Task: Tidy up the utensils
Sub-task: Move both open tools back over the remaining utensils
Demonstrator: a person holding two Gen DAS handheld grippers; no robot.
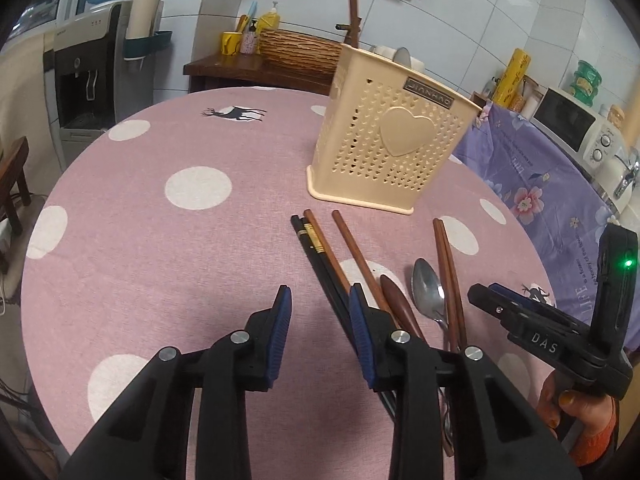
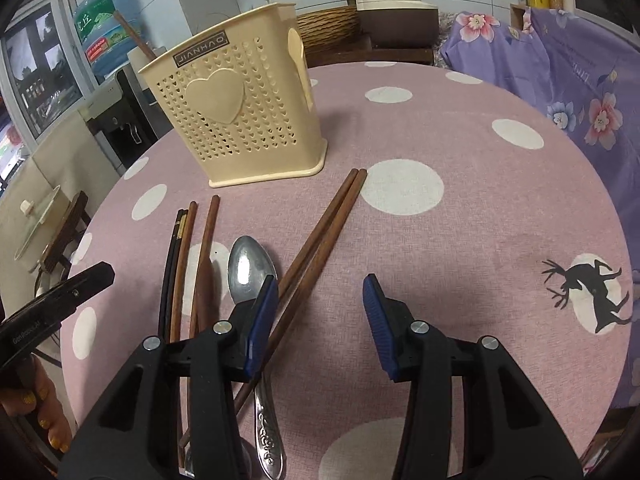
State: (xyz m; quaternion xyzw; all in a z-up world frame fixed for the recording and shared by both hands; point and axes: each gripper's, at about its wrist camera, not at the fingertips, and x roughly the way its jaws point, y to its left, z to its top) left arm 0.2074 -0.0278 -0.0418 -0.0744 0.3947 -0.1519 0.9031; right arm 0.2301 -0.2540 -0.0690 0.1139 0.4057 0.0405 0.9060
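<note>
- Now the left tongs (image 1: 320, 300) hover low over the counter (image 1: 160, 248), spread wide with nothing between the blue pads, pointing toward the cream holder (image 1: 394, 140).
- Right tongs (image 2: 320, 292) sit in the same pose, wide apart and empty, with the left pad over the metal spoon (image 2: 250, 266).
- Utensils lie loose in front of the upright holder: black chopsticks (image 1: 316, 256), two single brown chopsticks (image 1: 356, 256) just beside them, a brown chopstick pair (image 2: 324, 232) angled away, and a wooden spoon (image 1: 396, 300) next to the metal one.
- Open pink cloth stretches left of the left tongs and right of the right tongs; the counter's round edge curves close on both sides, with purple floral fabric (image 2: 580, 60) beyond it.
- Left view alone shows the microwave (image 1: 568, 124); right view alone shows the metal spoon's patterned handle.
</note>
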